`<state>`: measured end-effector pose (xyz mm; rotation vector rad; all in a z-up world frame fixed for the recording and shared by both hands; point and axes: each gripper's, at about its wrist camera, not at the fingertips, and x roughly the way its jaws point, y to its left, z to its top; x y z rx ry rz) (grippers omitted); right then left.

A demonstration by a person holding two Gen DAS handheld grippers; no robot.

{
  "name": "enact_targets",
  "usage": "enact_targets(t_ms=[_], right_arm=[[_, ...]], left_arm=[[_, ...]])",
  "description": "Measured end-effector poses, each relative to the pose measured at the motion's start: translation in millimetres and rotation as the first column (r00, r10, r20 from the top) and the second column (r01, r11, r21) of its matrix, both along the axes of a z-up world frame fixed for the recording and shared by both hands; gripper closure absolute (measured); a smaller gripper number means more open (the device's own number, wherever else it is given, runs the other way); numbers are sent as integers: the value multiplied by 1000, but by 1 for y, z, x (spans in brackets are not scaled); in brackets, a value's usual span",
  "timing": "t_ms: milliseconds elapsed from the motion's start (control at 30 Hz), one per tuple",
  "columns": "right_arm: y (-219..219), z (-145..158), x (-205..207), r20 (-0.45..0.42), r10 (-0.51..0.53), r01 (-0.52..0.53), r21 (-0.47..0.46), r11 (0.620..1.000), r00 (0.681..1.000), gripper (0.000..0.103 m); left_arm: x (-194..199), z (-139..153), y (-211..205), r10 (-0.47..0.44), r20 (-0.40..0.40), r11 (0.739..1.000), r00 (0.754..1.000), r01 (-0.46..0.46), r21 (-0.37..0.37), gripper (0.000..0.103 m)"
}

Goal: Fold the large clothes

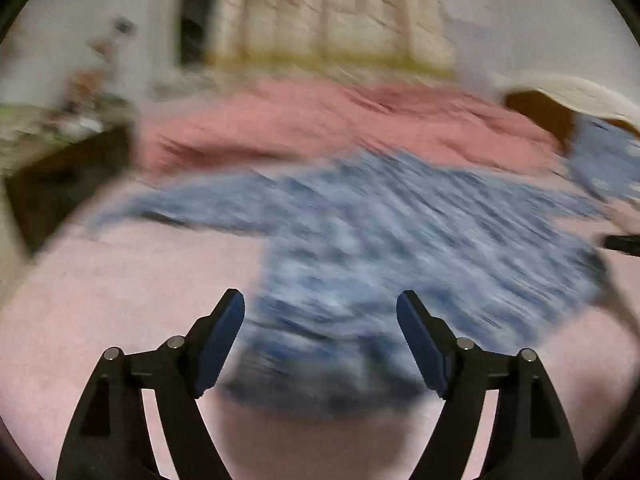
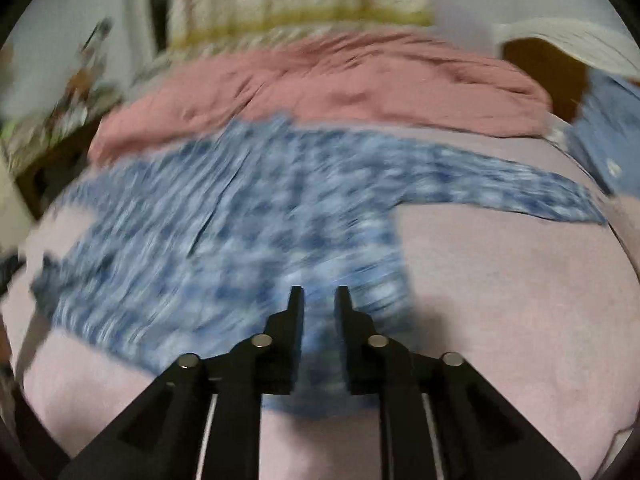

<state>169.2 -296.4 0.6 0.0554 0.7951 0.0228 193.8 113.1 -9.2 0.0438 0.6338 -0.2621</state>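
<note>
Black fingers with blue pads (image 1: 224, 344) fill the foreground of the left wrist view: the left gripper (image 1: 320, 300) is spread wide with nothing between its fingers, poised above the near hem of a blue-and-white patterned shirt (image 1: 380, 240). In the right wrist view the right gripper (image 2: 319, 294) shows a narrow gap between its fingers; it is released, and no cloth is pinched in the gap, though the shirt (image 2: 224, 232) lies directly beneath and beyond the tips. Both views are strongly blurred by motion, so the print of the fabric cannot be resolved.

Shirt position: spread flat on the pale pink sheet of a bed (image 2: 500, 280), body toward the cameras, one sleeve reaching left and the other right. A rumpled dusty-pink blanket (image 1: 340, 120) lies behind it across the far part of the bed, its near edge touching the shirt's far edge. A second blue garment (image 2: 612, 140) sits at the right edge of the bed, apart from the shirt. A pale curtain (image 1: 336, 12) hangs against the back wall. A dark cluttered cabinet (image 1: 64, 168) stands to the left of the bed.
</note>
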Motion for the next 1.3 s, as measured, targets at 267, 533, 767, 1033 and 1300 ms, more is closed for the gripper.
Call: enact_targets(t_ms=[267, 533, 767, 1033, 1300], right_arm=[[46, -41, 17, -47, 13, -15, -38, 999, 999, 51], [30, -71, 28, -72, -112, 103, -111, 988, 991, 45], [26, -75, 26, -59, -138, 132, -106, 986, 989, 42], [23, -65, 15, 19, -175, 176, -99, 979, 984, 42], [27, -46, -11, 73, -97, 95, 22, 995, 993, 42]], left_arm=[[59, -59, -16, 78, -332, 996, 940, -62, 61, 43], [113, -68, 4, 146, -267, 989, 953, -141, 36, 56], [104, -74, -7, 170, -184, 982, 968, -153, 107, 55], [60, -39, -8, 211, 46, 972, 976, -215, 99, 54], [6, -20, -55, 17, 35, 999, 999, -19, 39, 48]])
